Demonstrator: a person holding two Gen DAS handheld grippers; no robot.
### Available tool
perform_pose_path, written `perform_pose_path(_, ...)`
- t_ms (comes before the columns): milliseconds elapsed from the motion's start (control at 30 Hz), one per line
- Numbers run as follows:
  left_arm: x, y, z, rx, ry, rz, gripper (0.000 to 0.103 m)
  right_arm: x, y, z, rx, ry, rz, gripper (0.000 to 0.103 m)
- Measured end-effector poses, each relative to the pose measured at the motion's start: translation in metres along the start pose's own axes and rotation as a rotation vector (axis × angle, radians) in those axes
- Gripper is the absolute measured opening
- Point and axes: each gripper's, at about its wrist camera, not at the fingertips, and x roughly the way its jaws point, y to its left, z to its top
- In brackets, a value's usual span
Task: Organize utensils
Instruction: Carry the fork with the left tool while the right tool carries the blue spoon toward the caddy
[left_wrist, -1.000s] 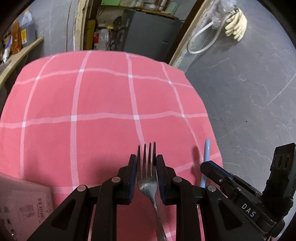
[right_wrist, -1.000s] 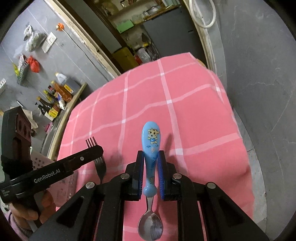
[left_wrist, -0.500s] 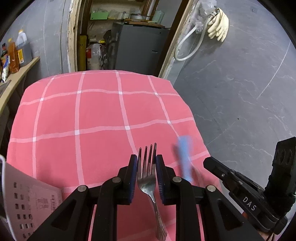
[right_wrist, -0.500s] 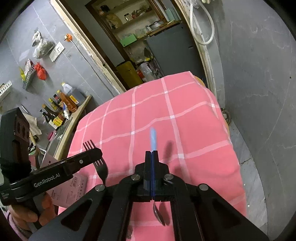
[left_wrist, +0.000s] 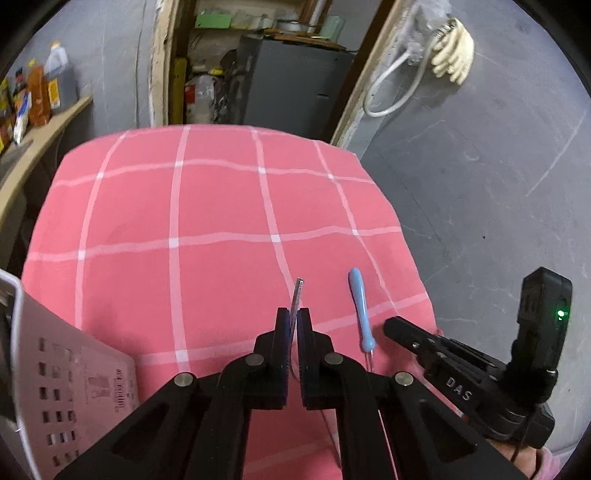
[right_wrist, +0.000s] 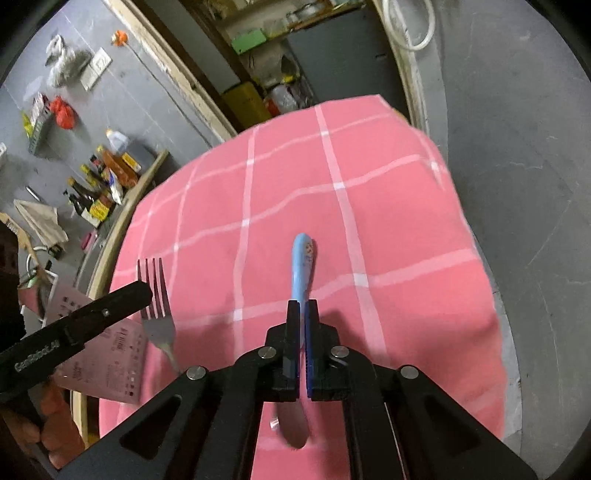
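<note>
A metal fork (left_wrist: 297, 295) stands edge-on between the pads of my left gripper (left_wrist: 293, 314), which is shut on it, tines pointing away over the pink checked tablecloth (left_wrist: 184, 221). In the right wrist view the same fork (right_wrist: 157, 306) shows flat, with the left gripper (right_wrist: 142, 291) clamped across its neck. My right gripper (right_wrist: 303, 306) is shut on the blue handle of a child's spoon (right_wrist: 303, 262); its metal bowl hangs below the jaws. In the left wrist view that blue spoon (left_wrist: 357, 302) sticks out of the right gripper (left_wrist: 388, 325).
A white perforated tray (left_wrist: 55, 369) with a barcode label lies at the table's near left corner. A shelf with bottles (right_wrist: 103, 177) runs along the left. Grey floor (left_wrist: 480, 184) borders the table's right edge, and a doorway with a dark cabinet (left_wrist: 291, 81) lies beyond.
The fork turned from flat to edge-on in the left jaws, which drew closer together. The right jaws also narrowed on the spoon handle. More of the table shows in the left view.
</note>
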Motion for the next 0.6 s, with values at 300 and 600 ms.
perform_pose_path(300,0.027,0.015,-0.005,-0.079,0.063,0.005,0.004,0.032,0.019,0.006,-0.098,0.063,0.003,0.030)
perform_pose_path(600,0.037,0.022,-0.008,-0.111,0.086,0.023,0.004,0.046,0.045,0.011,-0.213,0.080,-0.200,0.016)
